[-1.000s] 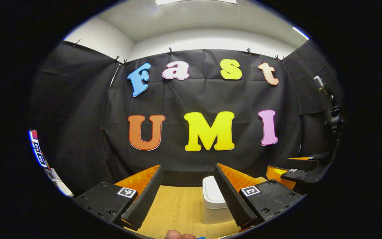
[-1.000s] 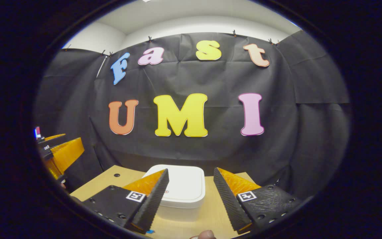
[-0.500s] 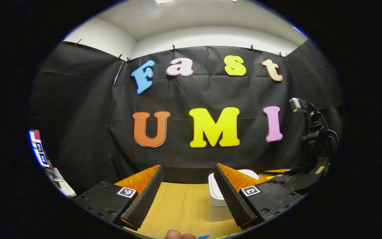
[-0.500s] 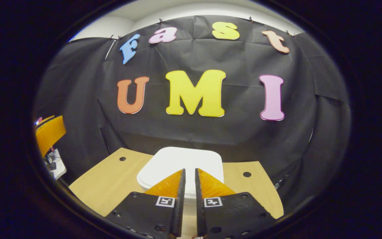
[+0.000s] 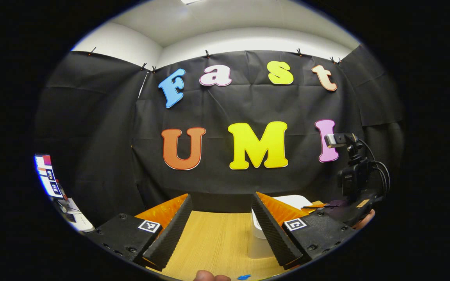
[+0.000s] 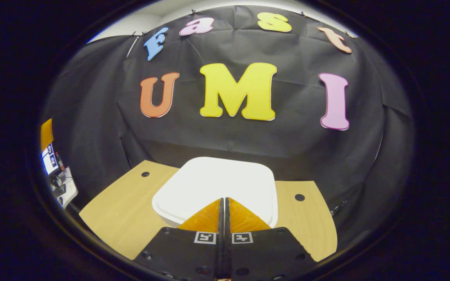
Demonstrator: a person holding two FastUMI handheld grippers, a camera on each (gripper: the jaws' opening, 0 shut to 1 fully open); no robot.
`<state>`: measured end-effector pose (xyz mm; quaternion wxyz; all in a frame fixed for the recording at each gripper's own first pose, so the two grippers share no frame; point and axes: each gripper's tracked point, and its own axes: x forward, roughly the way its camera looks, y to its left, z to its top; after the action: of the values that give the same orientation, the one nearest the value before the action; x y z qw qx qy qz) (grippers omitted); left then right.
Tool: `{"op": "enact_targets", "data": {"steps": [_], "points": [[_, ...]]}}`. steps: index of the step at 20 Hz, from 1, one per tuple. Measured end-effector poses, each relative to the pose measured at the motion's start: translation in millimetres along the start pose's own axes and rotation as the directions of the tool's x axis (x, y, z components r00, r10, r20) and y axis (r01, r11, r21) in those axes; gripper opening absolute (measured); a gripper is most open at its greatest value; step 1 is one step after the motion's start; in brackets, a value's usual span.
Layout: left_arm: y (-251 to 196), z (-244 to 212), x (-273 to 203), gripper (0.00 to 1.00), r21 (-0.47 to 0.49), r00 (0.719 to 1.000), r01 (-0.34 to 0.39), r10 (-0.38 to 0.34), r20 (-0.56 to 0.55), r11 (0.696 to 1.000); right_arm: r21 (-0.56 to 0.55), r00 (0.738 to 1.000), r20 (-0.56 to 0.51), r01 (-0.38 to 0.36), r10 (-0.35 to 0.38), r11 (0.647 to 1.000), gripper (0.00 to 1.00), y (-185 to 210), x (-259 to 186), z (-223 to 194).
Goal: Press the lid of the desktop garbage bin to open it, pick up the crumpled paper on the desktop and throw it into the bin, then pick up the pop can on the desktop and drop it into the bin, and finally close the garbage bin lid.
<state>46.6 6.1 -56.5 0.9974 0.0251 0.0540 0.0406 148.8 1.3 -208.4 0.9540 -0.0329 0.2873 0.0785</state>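
right now the wooden desktop (image 6: 123, 214) carries the white garbage bin (image 6: 213, 183), which stands toward the back near the black cloth wall, its lid (image 6: 225, 175) flat and down. in the left gripper view the bin (image 5: 257, 242) stands just behind the right-hand finger of the left gripper (image 5: 222, 230), partly hidden by it. the crumpled paper and the pop can cannot be placed from these views, so the bin is the one task thing to go by.

the right gripper (image 6: 223, 212) has its fingers brought together with nothing between them, tips poised over the near edge of the lid; whether they touch it i cannot tell. the left gripper waits with its fingers spread wide and empty above bare desktop, beside the bin.

judging from this, the step in hand is the press that pops the lid. to do it well, come straight down with the joined tips, push near the front edge, not the middle, then lift clear so the lid can spring up. a slanted push could shove the light bin backward. keep the left gripper clear of the lid's swing.
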Motion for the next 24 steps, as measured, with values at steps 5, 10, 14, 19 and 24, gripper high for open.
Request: {"op": "enact_targets", "data": {"steps": [5,10,14,19,24], "points": [[3.1,-5.5,0.1,0.99,-0.019,1.0,-0.012,0.012,-0.015,1.0,0.095,0.998,-0.067,-0.004,0.01,0.995,0.0,-1.8,4.6,-20.5],[1.5,-2.3,-1.9,0.99,-0.025,1.0,-0.002,0.002,0.001,1.0,0.066,0.998,-0.058,-0.015,0.019,0.998,0.01,0.2,1.9,-14.3],[6.2,-1.7,-5.6,0.99,-0.03,1.0,-0.004,0.004,0.005,1.0,0.025,0.999,0.045,0.022,-0.023,0.999,0.25,-11.8,-11.5,17.4],[13.4,-7.1,-12.3,0.99,-0.038,1.0,-0.008,0.008,-0.003,0.999,0.006,0.982,0.186,0.02,-0.021,1.0,0.88,-13.9,-31.3,67.5],[13.5,-17.0,-17.3,0.99,-0.054,0.999,0.008,-0.009,-0.033,0.999,0.043,0.956,0.292,0.011,-0.024,0.999,0.97,-6.7,-68.0,89.2]]}}
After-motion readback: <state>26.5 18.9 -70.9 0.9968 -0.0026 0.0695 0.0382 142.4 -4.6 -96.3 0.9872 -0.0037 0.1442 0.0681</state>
